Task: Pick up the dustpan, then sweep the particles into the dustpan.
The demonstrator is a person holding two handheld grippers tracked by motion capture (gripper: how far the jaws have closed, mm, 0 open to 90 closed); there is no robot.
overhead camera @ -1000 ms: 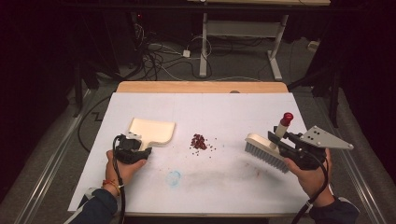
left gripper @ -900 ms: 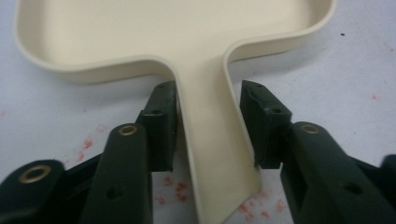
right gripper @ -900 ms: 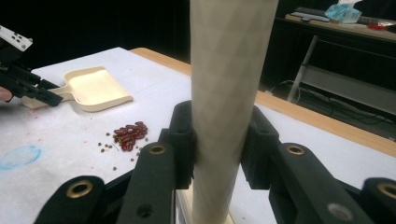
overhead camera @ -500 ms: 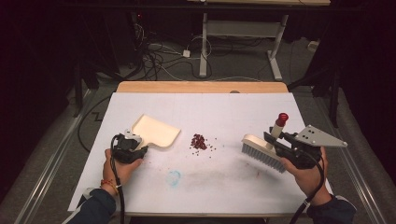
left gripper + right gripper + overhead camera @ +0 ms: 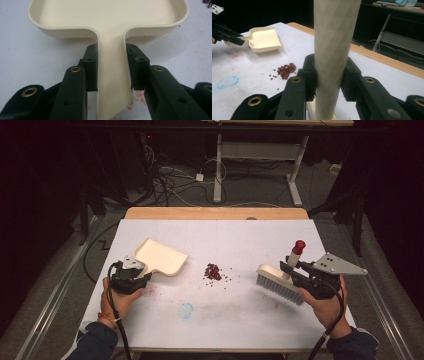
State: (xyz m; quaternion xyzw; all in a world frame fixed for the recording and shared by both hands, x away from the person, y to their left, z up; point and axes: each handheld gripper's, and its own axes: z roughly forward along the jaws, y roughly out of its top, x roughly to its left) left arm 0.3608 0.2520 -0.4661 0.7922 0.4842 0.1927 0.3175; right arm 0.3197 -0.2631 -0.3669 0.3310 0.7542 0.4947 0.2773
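A white-covered worktop (image 5: 240,245) is seen from above, with a person's two forearms entering from the near edge. The left hand (image 5: 120,295) rests low on the near left of the worktop, holding the left tongs (image 5: 142,277), which point away and to the right. These tongs are clamped on the flat handle of a cream dustpan (image 5: 160,257); in the left gripper view the two black jaws press against both sides of the handle of the dustpan (image 5: 110,30). The dustpan's long axis runs from its handle at the near left to its pan at the far right, and its open mouth faces right.

The right hand (image 5: 325,302) is raised at the near right, holding the right tongs (image 5: 290,270), which point left. They grip the cream handle of a brush (image 5: 280,282). The handle stands nearly upright, ending in a red tip at the top, with the grey bristle head low and stretching left to right just above the worktop. In the right gripper view the jaws squeeze the handle of the brush (image 5: 334,50) from both sides.

Between dustpan and brush, mid-worktop, lies a small pile of dark red beans (image 5: 212,271). Nearer, a faint blue smudge (image 5: 186,310) marks the cover.
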